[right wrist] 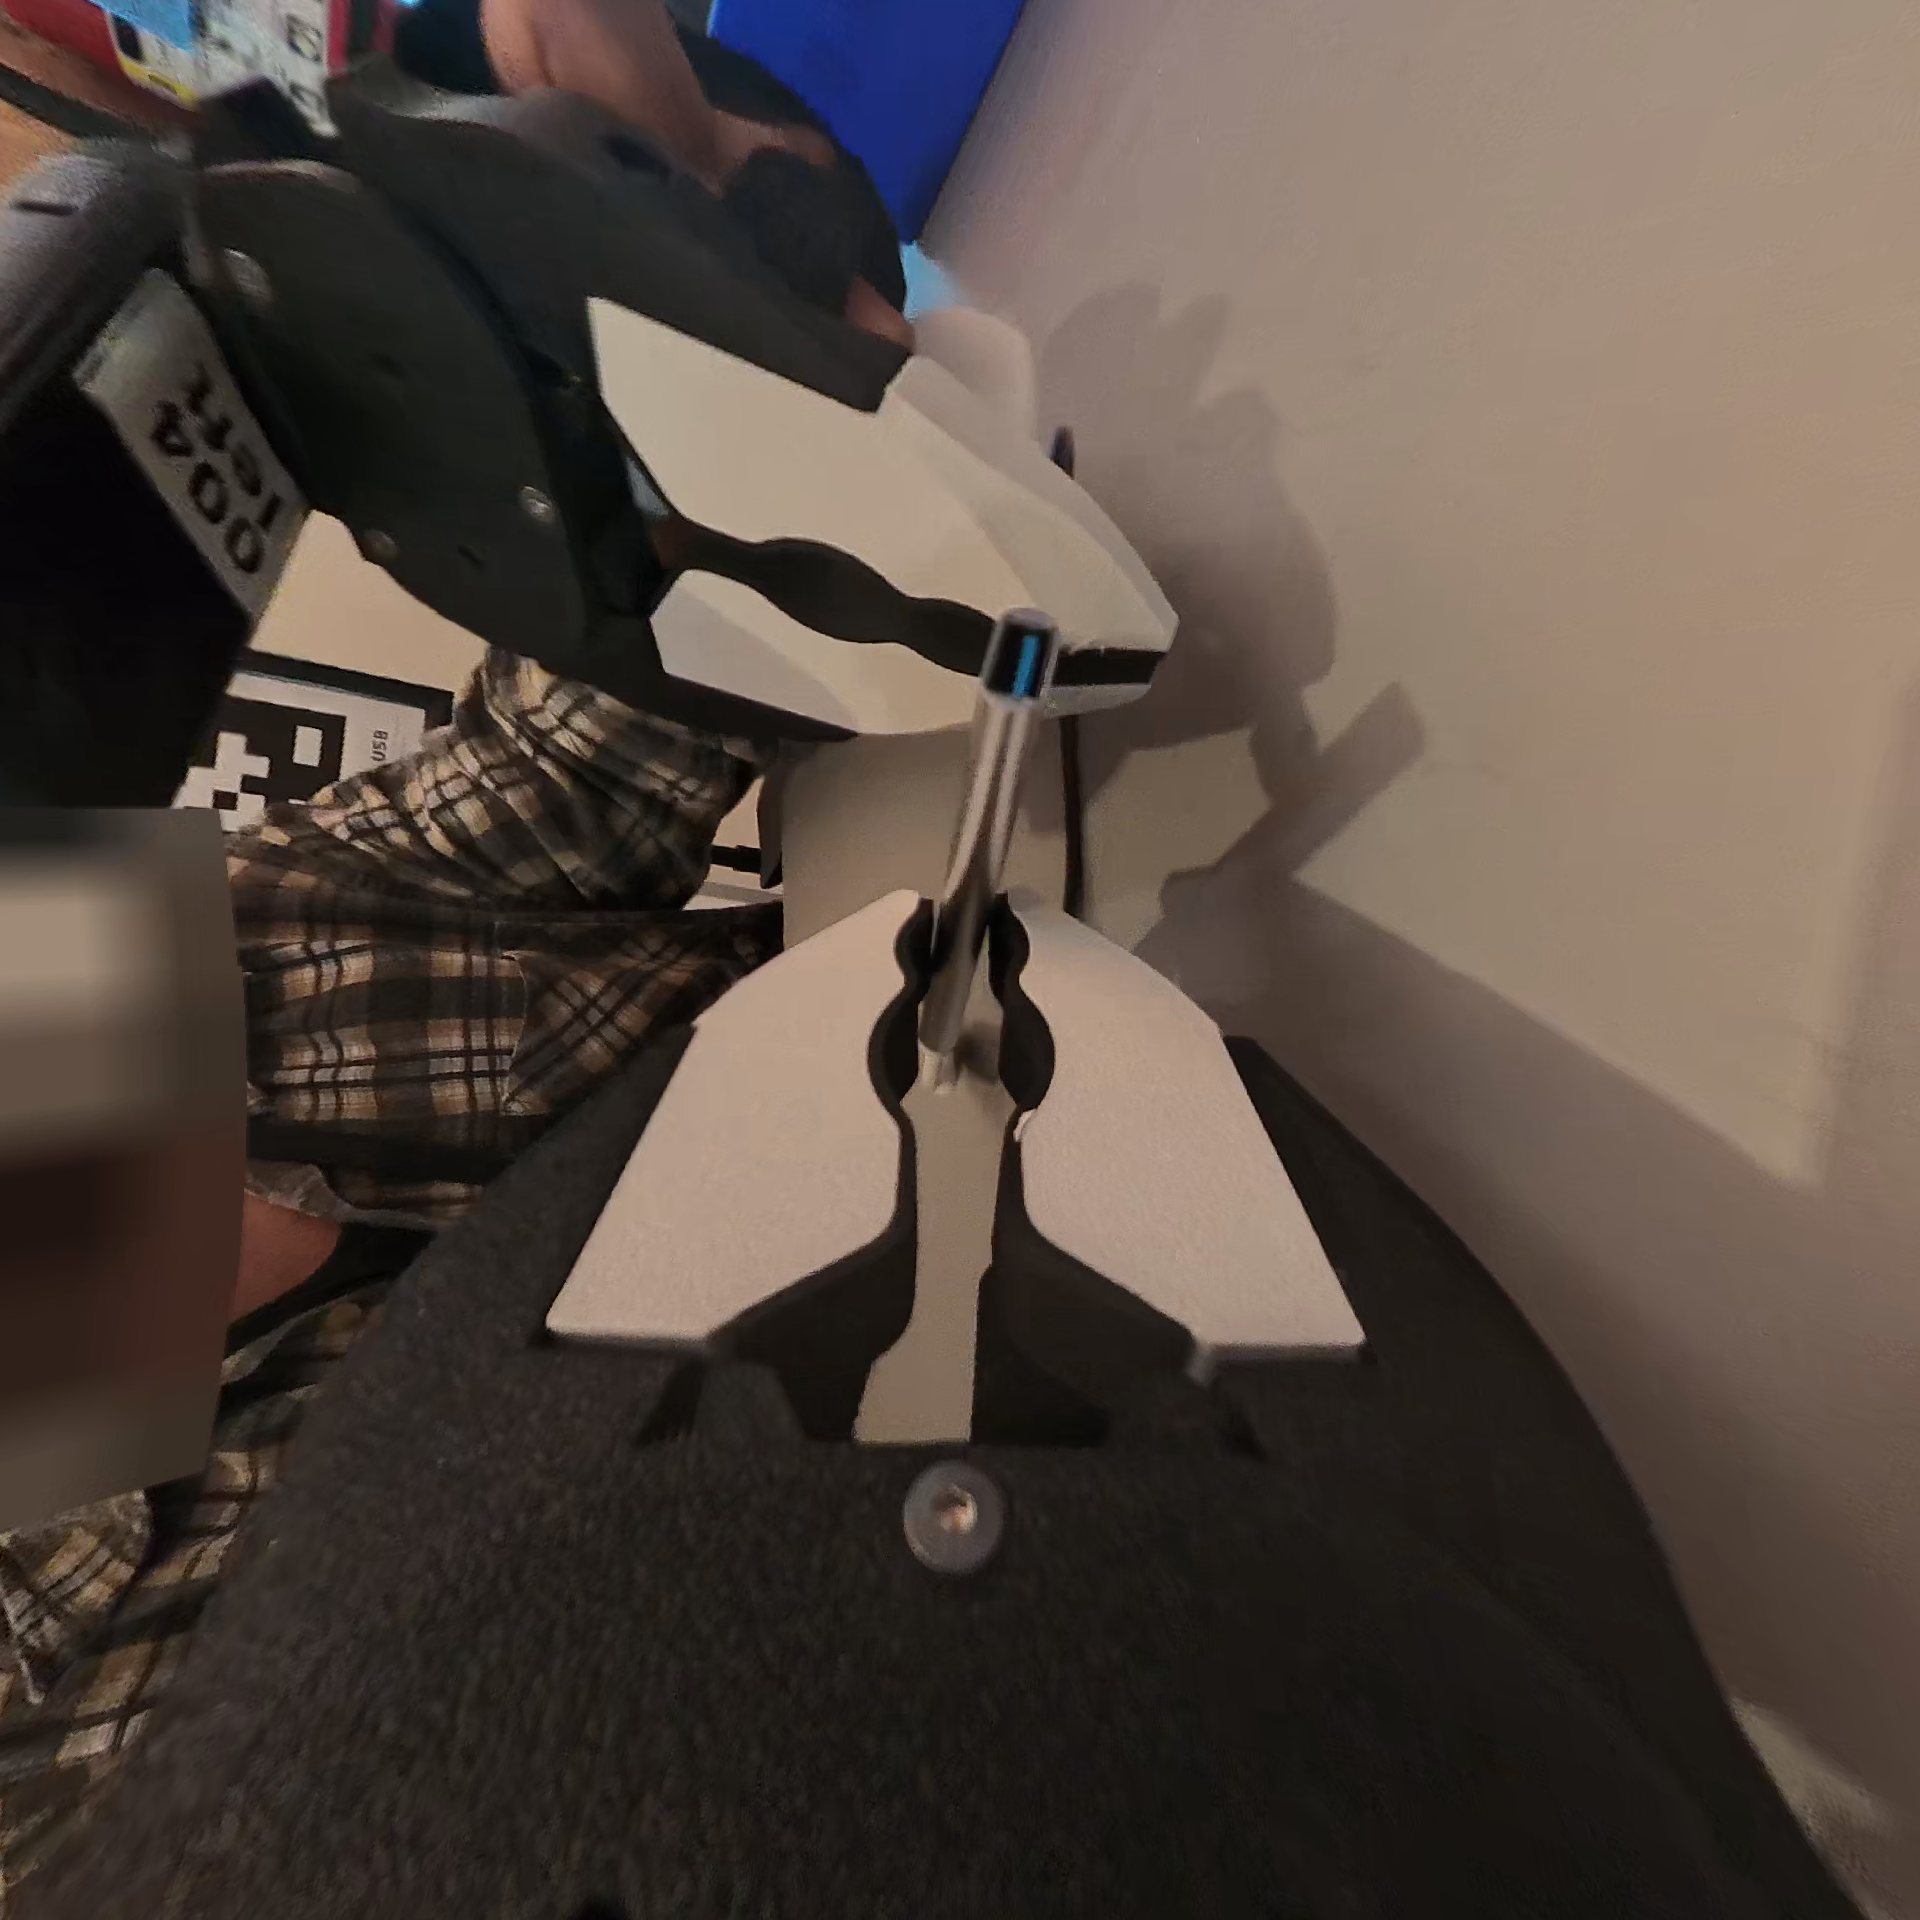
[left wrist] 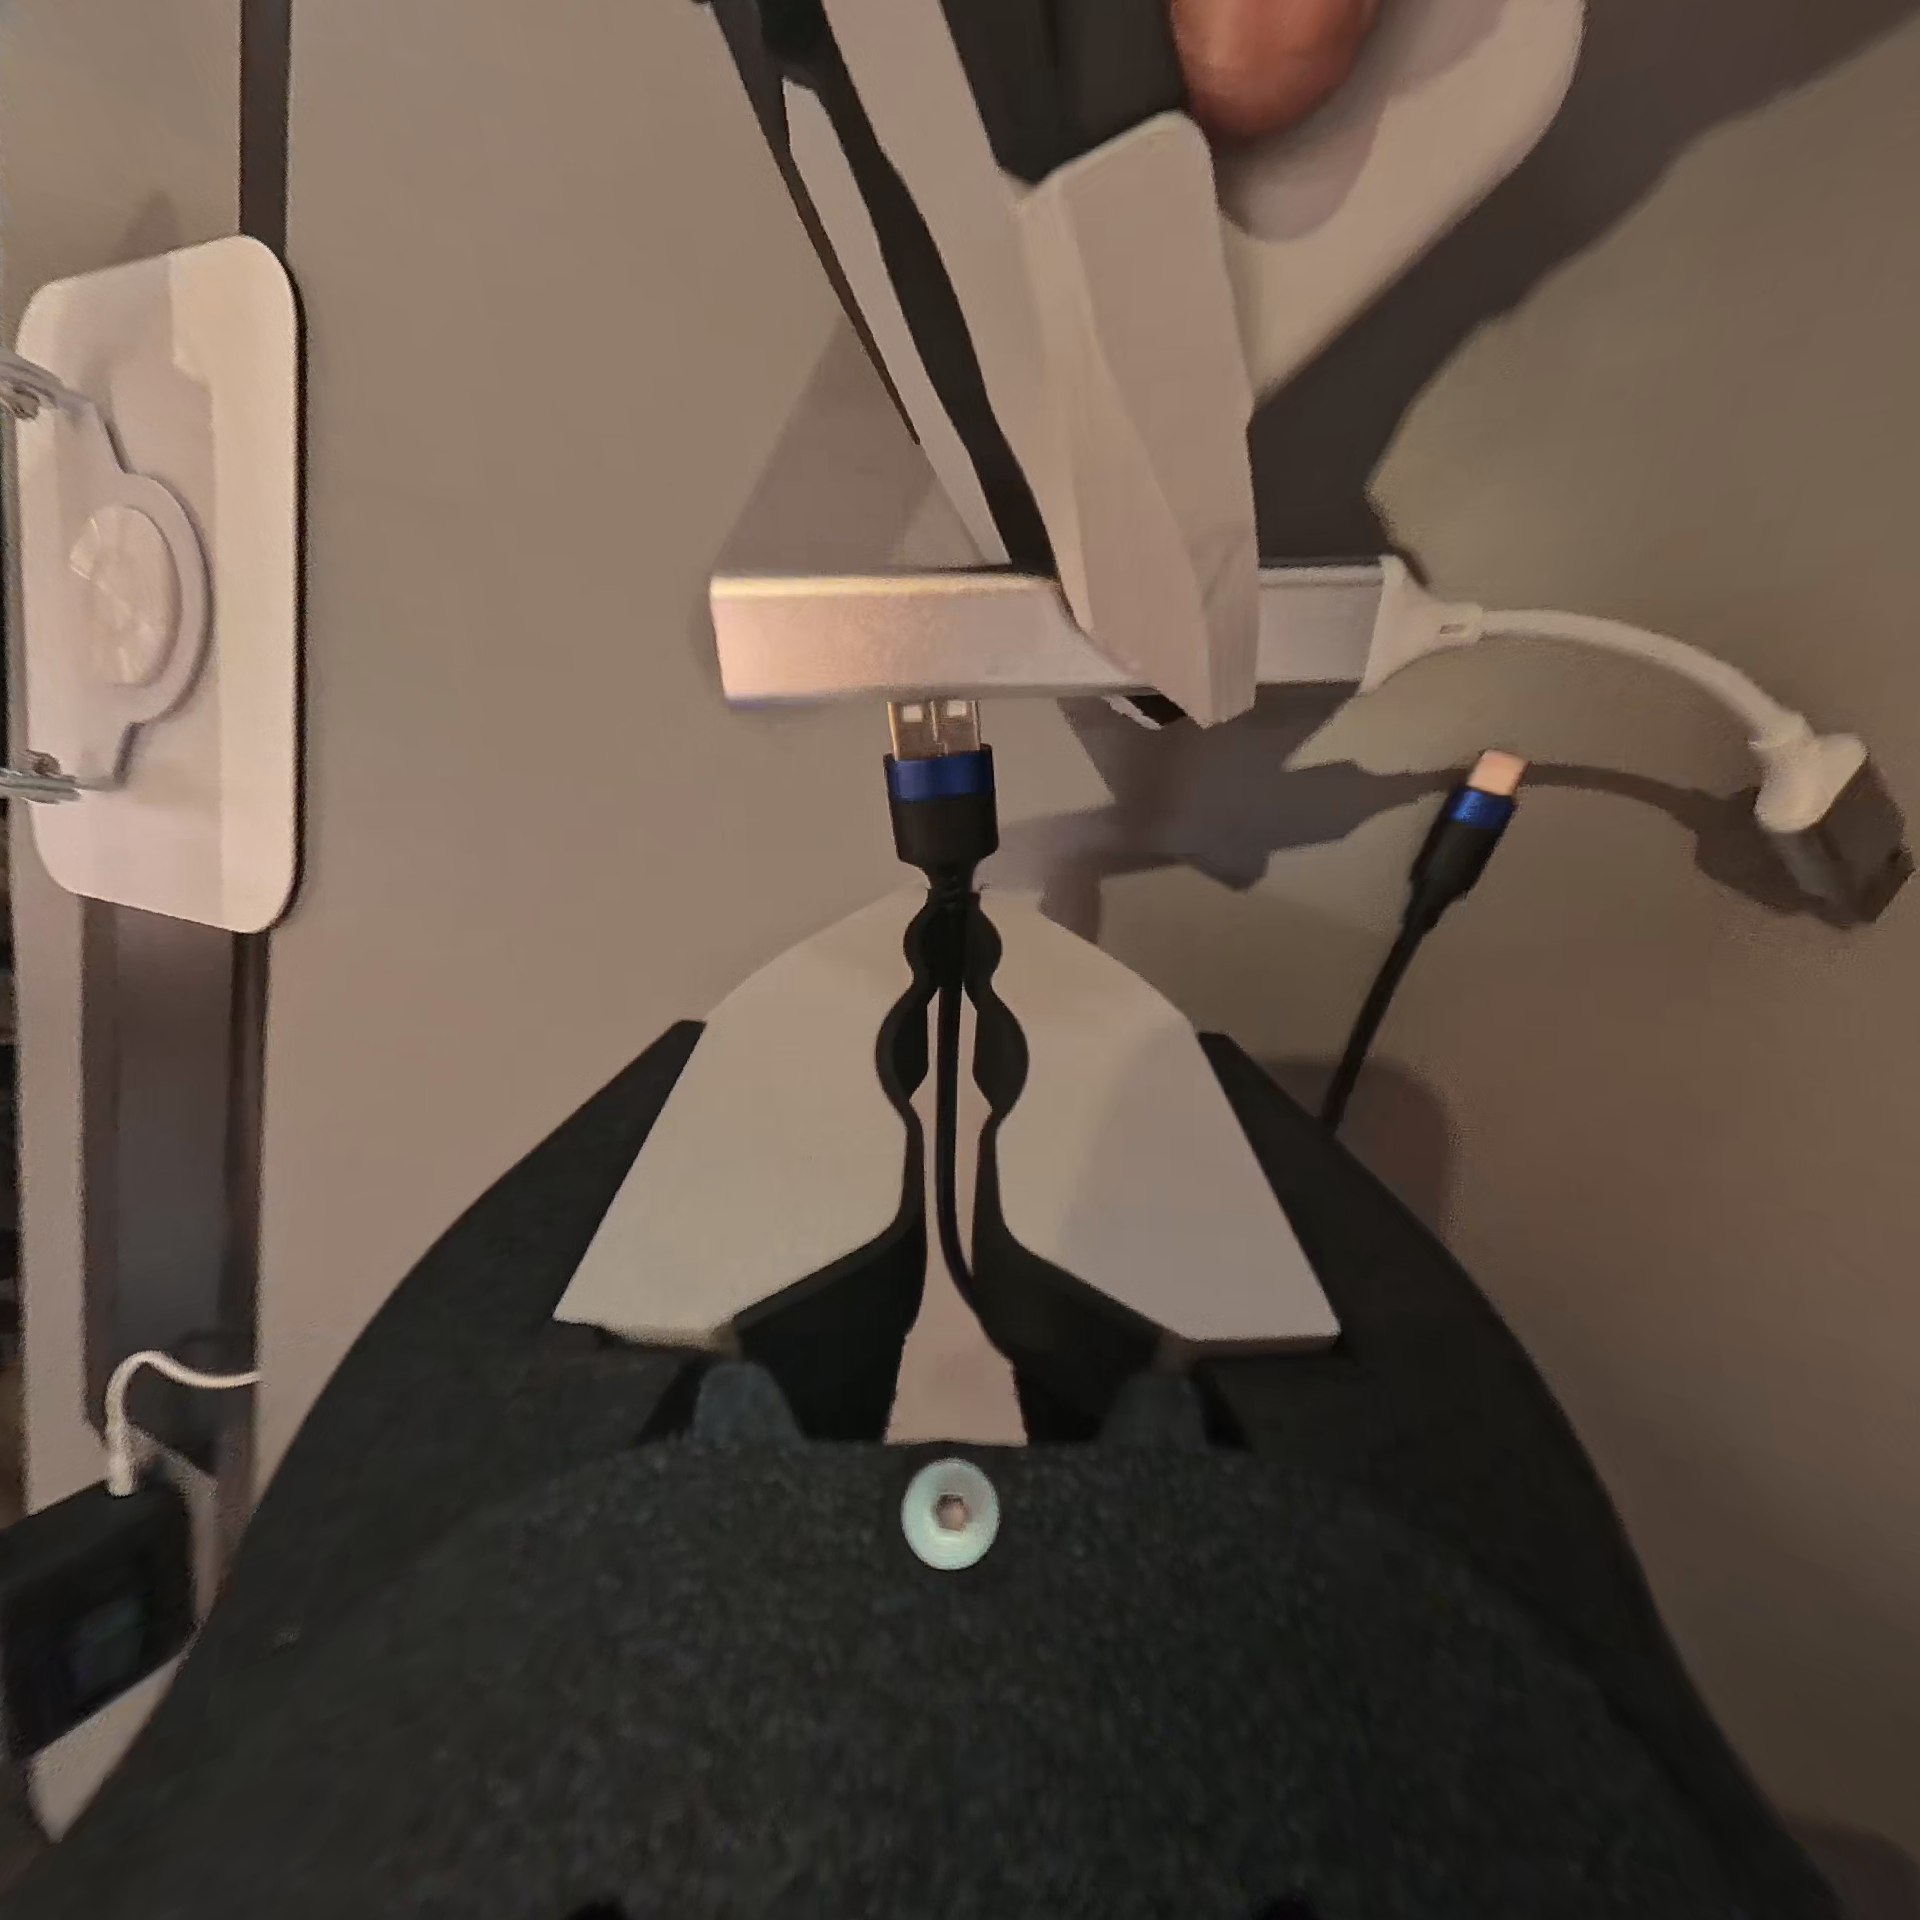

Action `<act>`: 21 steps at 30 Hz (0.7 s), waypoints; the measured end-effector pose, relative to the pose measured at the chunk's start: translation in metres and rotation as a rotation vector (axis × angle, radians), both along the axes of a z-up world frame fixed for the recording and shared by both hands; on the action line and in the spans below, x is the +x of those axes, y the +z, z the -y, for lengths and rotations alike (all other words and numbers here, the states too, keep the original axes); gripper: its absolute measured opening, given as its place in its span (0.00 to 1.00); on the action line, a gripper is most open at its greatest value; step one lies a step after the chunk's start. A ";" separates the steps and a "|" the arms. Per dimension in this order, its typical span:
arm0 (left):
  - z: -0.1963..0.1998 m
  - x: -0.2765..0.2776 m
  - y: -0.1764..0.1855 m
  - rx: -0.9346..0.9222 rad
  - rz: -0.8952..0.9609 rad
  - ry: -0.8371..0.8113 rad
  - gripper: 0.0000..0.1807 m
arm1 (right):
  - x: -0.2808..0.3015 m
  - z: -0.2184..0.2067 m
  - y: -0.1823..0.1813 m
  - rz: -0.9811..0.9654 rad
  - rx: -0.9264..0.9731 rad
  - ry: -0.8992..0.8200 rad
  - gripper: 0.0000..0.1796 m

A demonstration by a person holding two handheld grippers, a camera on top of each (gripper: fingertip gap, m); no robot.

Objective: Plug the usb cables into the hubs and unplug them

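My left gripper [left wrist: 945, 896] is shut on a black USB cable just behind its blue-ringed plug [left wrist: 938, 774]. The plug's metal tip meets the near edge of a silver hub [left wrist: 883, 634], and most of the metal shell still shows. My right gripper [right wrist: 961, 920] is shut on the hub [right wrist: 982, 821], seen edge-on, and holds it above the grey table. In the left wrist view the right gripper [left wrist: 1174, 686] comes down from the top onto the hub's right half. In the right wrist view the left gripper [right wrist: 1148, 665] reaches in from the left with the plug [right wrist: 1023, 649].
The hub's white lead and plug [left wrist: 1813, 805] hang to the right. A second black cable end with a blue ring [left wrist: 1475, 805] lies below the hub. A white mount [left wrist: 166, 582] sits at the left. A person in plaid clothing [right wrist: 468, 914] is close on the left. About 5 cm separates my left fingertips from my right.
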State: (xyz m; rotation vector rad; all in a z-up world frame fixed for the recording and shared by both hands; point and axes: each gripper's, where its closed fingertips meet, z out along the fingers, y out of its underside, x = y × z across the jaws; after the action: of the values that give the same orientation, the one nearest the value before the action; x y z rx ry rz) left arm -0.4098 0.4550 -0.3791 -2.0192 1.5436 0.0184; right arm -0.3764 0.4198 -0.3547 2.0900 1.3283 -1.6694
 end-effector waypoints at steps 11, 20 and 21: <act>0.003 -0.007 -0.027 -0.094 0.153 0.153 0.01 | -0.004 -0.006 -0.014 -0.035 -0.028 -0.100 0.10; 0.005 -0.006 -0.036 -0.117 0.205 0.198 0.01 | -0.009 -0.022 -0.028 -0.050 -0.026 -0.238 0.16; 0.004 -0.006 -0.036 -0.114 0.208 0.202 0.01 | -0.010 -0.023 -0.030 -0.052 -0.033 -0.248 0.16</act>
State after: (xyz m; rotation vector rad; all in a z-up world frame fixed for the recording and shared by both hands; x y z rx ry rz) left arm -0.4159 0.4508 -0.4148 -2.1827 1.2341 -0.1988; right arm -0.3861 0.4424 -0.3843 2.2854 1.0827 -1.8376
